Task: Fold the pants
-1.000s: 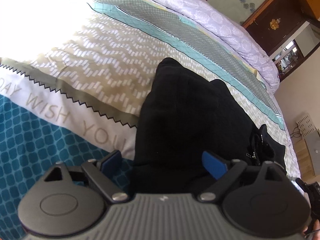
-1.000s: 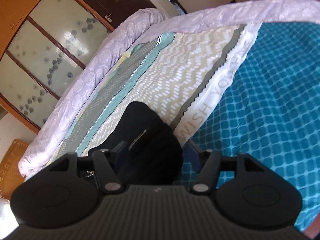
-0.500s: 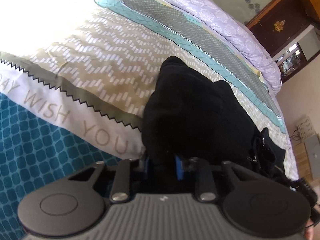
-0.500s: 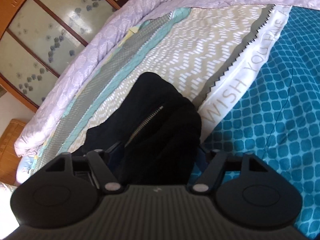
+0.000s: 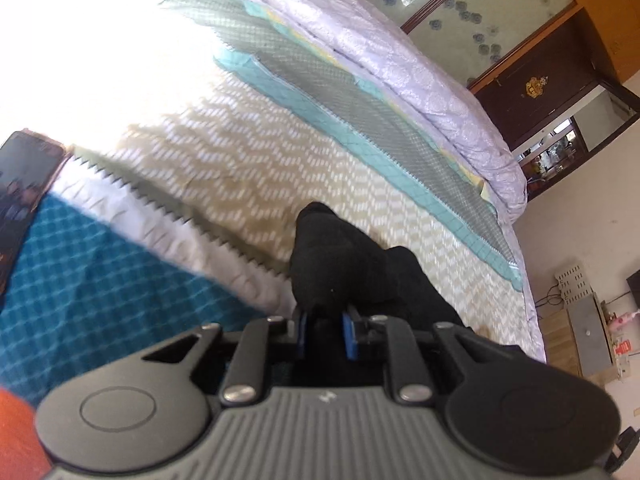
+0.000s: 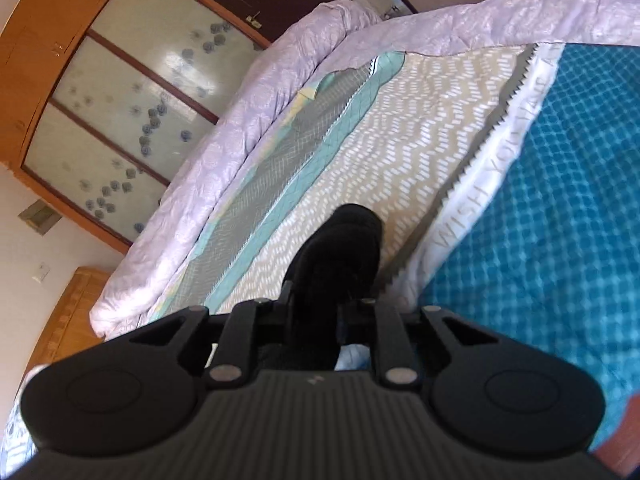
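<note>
Both grippers, left (image 5: 325, 330) and right (image 6: 313, 320), have just closed on the black pants (image 5: 340, 264). The cloth hides the right fingertips. The bedspread (image 5: 224, 168) is blurred.

Pants (image 5: 352, 264) matt black cloth; bedspread (image 5: 224, 168) printed cloth.

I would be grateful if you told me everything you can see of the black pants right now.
The black pants are plain dark cloth, soft and thick-looking, bunched into a rounded hump on the patterned bedspread. The left gripper has just been closing and its blue pads pinch one near fold; the right gripper has also just been closing and clamps another bunch. No zipper or waistband can be made out now.
</note>
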Demonstrator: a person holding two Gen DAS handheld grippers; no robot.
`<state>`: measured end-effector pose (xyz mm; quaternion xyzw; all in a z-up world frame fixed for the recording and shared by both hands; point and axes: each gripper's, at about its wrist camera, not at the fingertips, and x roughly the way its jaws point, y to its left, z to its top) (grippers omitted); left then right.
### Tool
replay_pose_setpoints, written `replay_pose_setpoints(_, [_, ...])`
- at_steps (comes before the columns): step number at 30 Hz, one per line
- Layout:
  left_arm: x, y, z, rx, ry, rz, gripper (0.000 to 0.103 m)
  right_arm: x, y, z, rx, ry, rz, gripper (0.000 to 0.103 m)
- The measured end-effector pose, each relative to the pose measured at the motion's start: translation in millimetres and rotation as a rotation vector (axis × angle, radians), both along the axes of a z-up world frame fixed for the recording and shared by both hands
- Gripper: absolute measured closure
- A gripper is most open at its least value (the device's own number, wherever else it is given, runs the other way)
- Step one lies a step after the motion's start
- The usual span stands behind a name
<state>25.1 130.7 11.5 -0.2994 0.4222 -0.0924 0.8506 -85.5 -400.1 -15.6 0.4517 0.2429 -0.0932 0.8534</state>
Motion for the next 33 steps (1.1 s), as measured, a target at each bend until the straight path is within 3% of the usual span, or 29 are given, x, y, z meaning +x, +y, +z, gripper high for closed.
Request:
replay_pose_setpoints(5, [-25,2,-37,0.045,0.144,-0.013,0.084,-35,13,-43,0.04,0.176,0.009,0.079])
replay_pose_setpoints(7, [-30,4,-45,0.059,0.169,0.013,0.075,-44,15,-66,0.086,0.229,-0.029,0.075])
replay_pose_setpoints(10, [-34,16,-28,0.07,0.116,0.069,0.076,-54,4,-70,0.178,0.16,-0.076,0.064])
replay_pose_setpoints(12, [-36,23,-6,0.103,0.041,0.105,0.076,-52,3,-58,0.112,0.129,-0.071,0.054])
replay_pose_setpoints(16, [-34,19,23,0.115,-0.05,0.111,0.076,-42,6,-50,-0.003,0.105,-0.051,0.047])
replay_pose_setpoints(19, [-23,-9,32,0.132,-0.062,0.025,0.076,-38,9,-62,0.019,0.118,-0.047,0.047])
replay_pose_setpoints(24, [-2,-91,42,0.159,-0.08,-0.205,0.075,-39,11,-72,0.094,0.109,-0.05,0.049])
replay_pose_setpoints(25, [3,-110,45,0.169,-0.084,-0.253,0.073,-39,13,-71,0.095,0.111,-0.039,0.056])
replay_pose_setpoints(26, [7,-129,48,0.178,-0.088,-0.3,0.072,-38,17,-69,0.092,0.109,-0.012,0.082])
replay_pose_setpoints(27, [11,-148,50,0.184,-0.093,-0.343,0.067,-36,22,-67,0.074,0.107,0.011,0.082])
replay_pose_setpoints(30, [19,-206,56,0.219,-0.108,-0.471,0.046,-28,50,-43,-0.12,0.072,0.094,0.083])
replay_pose_setpoints(33, [21,-256,55,0.262,-0.11,-0.591,0.035,-20,85,-22,-0.298,0.01,0.219,0.084])
